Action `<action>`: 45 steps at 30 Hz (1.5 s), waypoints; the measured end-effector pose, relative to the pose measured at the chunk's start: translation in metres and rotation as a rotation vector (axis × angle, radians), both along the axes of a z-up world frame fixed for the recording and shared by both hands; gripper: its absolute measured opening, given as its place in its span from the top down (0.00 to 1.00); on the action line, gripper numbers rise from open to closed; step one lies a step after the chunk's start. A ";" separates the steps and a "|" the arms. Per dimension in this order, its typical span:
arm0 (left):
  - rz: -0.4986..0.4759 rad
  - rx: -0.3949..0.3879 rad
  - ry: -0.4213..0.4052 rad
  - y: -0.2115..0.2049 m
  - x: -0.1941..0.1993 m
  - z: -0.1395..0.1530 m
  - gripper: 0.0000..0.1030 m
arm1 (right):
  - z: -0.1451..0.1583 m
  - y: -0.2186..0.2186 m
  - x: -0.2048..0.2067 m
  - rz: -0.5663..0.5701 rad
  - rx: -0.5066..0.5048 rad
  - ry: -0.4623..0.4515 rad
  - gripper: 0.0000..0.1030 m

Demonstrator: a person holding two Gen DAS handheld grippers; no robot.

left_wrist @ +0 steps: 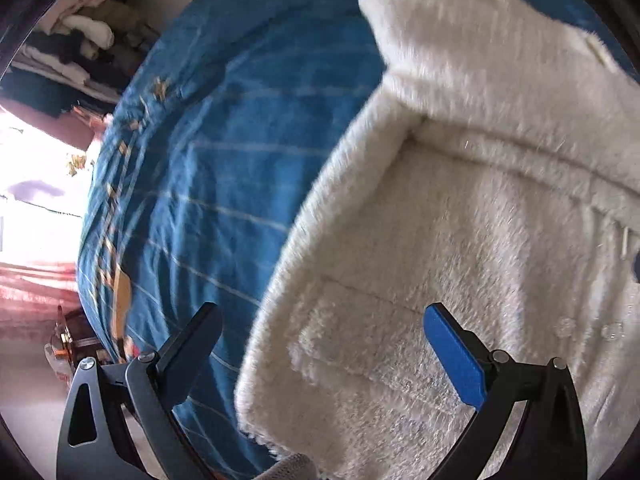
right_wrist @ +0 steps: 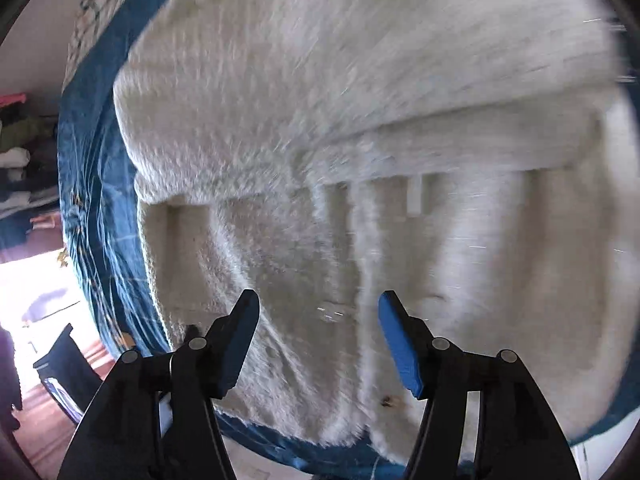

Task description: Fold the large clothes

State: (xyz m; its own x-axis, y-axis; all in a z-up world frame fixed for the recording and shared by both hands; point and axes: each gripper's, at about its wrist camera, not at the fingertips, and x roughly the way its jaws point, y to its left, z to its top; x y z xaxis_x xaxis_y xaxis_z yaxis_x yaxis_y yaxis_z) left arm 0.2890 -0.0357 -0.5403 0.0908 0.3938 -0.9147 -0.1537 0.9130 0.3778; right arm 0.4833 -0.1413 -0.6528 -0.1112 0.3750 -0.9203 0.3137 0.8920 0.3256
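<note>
A large white fluffy coat (left_wrist: pixel 460 240) lies spread on a blue bed cover (left_wrist: pixel 224 160). In the left wrist view a sleeve or flap is folded across its upper part and its left edge runs down the middle. My left gripper (left_wrist: pixel 320 316) hangs open above that edge, nothing between its fingers. In the right wrist view the same coat (right_wrist: pixel 340 120) fills the picture, blurred, with a folded band across the middle. My right gripper (right_wrist: pixel 320 304) stands open above the coat's front, and nothing is held in it.
The blue bed cover (right_wrist: pixel 84 200) shows along the coat's left side and the bed's near edge. Piled clothes (left_wrist: pixel 80 40) sit on shelves at the far left. A dark box (right_wrist: pixel 68 364) stands on the reddish floor beside the bed.
</note>
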 end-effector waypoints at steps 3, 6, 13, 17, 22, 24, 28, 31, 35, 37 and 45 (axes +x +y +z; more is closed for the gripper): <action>-0.013 0.015 -0.016 -0.009 0.001 0.008 0.00 | 0.025 -0.035 -0.008 -0.028 -0.062 -0.026 0.38; -0.030 0.040 -0.020 -0.031 0.001 0.010 0.00 | 0.041 -0.108 -0.014 -0.045 -0.141 -0.039 0.38; -0.130 0.242 0.017 -0.129 -0.013 -0.009 0.00 | 0.031 -0.261 -0.041 -0.045 -0.257 0.023 0.38; -0.166 0.336 0.050 -0.200 -0.032 -0.025 0.00 | 0.010 -0.320 -0.048 0.000 -0.254 0.031 0.38; -0.174 0.431 0.066 -0.284 -0.061 -0.023 0.00 | -0.013 -0.377 -0.055 0.066 -0.212 0.068 0.38; -0.167 0.433 0.067 -0.312 -0.072 -0.016 0.00 | -0.015 -0.401 -0.061 0.091 -0.224 0.070 0.38; -0.179 0.379 0.048 -0.366 -0.097 -0.002 0.00 | -0.016 -0.450 -0.078 0.082 -0.231 0.093 0.38; -0.240 0.379 0.048 -0.409 -0.116 -0.010 0.00 | -0.022 -0.488 -0.093 0.057 -0.252 0.130 0.38; -0.298 0.430 0.107 -0.441 -0.120 -0.056 0.00 | -0.036 -0.530 -0.103 0.022 -0.279 0.195 0.38; -0.284 0.448 0.150 -0.442 -0.113 -0.081 0.00 | -0.042 -0.544 -0.102 -0.005 -0.265 0.220 0.38; -0.174 0.505 0.080 -0.390 -0.076 -0.091 0.00 | -0.055 -0.518 -0.054 0.075 -0.230 0.132 0.38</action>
State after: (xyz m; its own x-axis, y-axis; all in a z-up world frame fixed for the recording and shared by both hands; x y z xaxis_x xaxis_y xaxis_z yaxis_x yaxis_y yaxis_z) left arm 0.2126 -0.4261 -0.6315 0.1315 0.7718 -0.6221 0.0306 0.6241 0.7807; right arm 0.4298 -0.6597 -0.7078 -0.2551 0.1438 -0.9562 0.2705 0.9600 0.0722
